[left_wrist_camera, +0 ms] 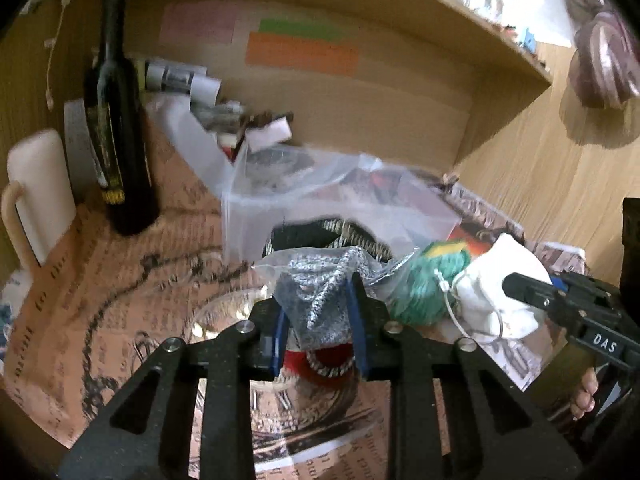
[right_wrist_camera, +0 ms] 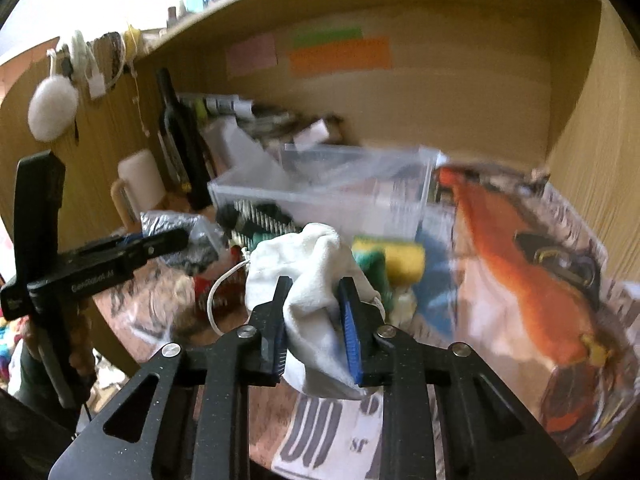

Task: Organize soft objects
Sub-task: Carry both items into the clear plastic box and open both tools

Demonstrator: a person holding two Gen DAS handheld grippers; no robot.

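My left gripper (left_wrist_camera: 318, 296) is shut on a clear bag of grey knit fabric (left_wrist_camera: 320, 284), held above the papered table. My right gripper (right_wrist_camera: 314, 300) is shut on a white cloth pouch (right_wrist_camera: 308, 280) with a white cord (right_wrist_camera: 218, 292); the pouch also shows in the left wrist view (left_wrist_camera: 500, 280). A clear plastic bin (right_wrist_camera: 340, 192) stands just beyond both; in the left wrist view (left_wrist_camera: 304, 204) it holds black-and-white striped cloth (left_wrist_camera: 344, 232). A green yarn ball (left_wrist_camera: 424, 288) and a yellow-green sponge (right_wrist_camera: 400, 260) lie between the grippers and the bin.
A dark wine bottle (left_wrist_camera: 120, 136) and a white mug (left_wrist_camera: 36, 196) stand at the left. Clutter of tubes and papers (left_wrist_camera: 208, 92) lies behind the bin under a wooden shelf (left_wrist_camera: 500, 48). Newspaper (right_wrist_camera: 520, 280) covers the table. A red spool (left_wrist_camera: 324, 364) sits below my left gripper.
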